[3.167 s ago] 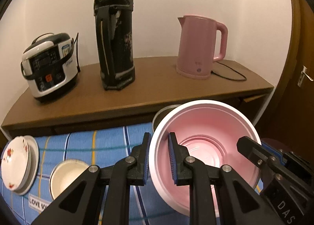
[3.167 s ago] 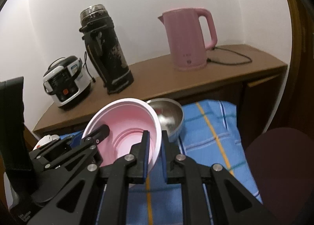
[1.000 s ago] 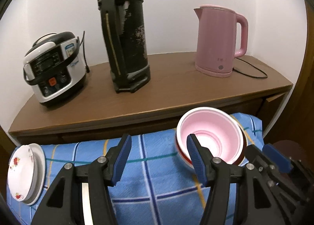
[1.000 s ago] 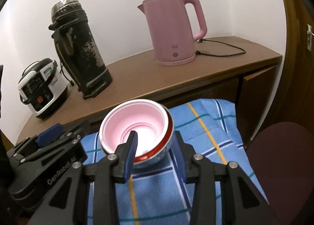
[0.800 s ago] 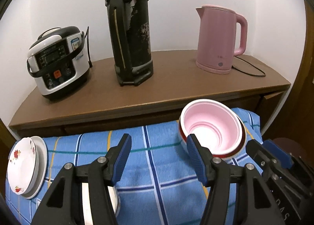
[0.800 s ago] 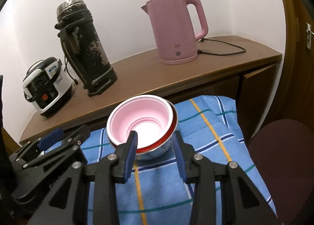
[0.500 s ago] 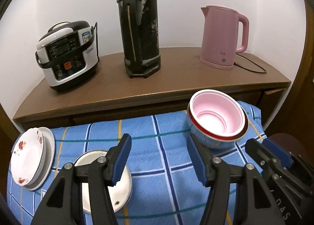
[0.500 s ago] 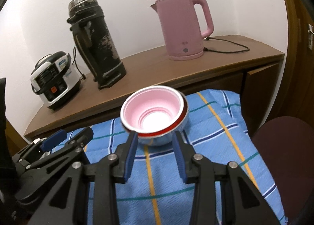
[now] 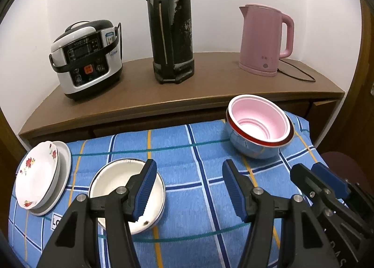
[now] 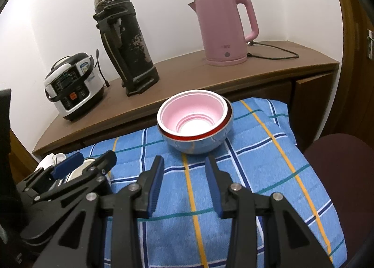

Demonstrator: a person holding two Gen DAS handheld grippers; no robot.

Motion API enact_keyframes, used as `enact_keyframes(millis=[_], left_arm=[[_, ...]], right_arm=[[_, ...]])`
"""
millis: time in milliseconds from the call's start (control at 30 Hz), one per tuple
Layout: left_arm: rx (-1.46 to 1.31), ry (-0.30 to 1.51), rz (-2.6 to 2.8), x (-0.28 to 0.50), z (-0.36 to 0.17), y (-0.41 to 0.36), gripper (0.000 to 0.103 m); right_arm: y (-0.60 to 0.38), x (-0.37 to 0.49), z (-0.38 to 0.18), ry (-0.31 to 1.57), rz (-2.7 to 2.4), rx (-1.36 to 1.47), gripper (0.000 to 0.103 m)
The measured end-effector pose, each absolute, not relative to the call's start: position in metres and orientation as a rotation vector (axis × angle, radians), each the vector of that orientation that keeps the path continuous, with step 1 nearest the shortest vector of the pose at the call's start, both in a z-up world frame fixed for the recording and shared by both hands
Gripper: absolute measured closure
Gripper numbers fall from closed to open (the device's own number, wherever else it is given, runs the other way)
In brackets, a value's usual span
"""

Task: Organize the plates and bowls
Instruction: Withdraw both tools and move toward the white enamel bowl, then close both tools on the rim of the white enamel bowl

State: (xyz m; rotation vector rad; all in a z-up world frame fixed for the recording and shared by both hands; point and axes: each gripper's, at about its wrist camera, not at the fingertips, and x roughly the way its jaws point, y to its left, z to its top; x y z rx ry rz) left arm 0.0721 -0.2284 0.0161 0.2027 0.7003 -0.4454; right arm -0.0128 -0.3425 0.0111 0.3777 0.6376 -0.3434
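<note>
A pink bowl (image 9: 259, 120) sits nested inside a steel bowl with a red rim (image 9: 252, 148) at the far right of the blue checked cloth (image 9: 201, 174); both also show in the right wrist view (image 10: 194, 118). A white bowl (image 9: 112, 179) lies at the near left, partly behind my left finger. A flowered plate (image 9: 35, 181) rests on a white plate at the left edge. My left gripper (image 9: 189, 188) is open and empty above the cloth. My right gripper (image 10: 184, 181) is open and empty, just short of the nested bowls.
A wooden counter (image 9: 210, 80) behind the cloth carries a rice cooker (image 9: 86, 57), a tall black thermos (image 9: 170, 24) and a pink kettle (image 9: 264, 38) with its cord. A dark red seat (image 10: 339, 174) stands at the right.
Both grippers let go of the pink bowl, now nested in the steel bowl, and opened. Both have pulled back toward me, and the left one has swung left, bringing the white bowl into view.
</note>
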Motion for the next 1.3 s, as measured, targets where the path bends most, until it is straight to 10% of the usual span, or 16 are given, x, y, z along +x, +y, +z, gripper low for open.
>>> enact_keyframes(millis=[1300], left_arm=[[0.142, 0.73, -0.368, 0.053, 0.004, -0.124, 0.042]], right_arm=[[-0.266, -0.025, 0.004, 0.655, -0.198, 0.371, 0.065]])
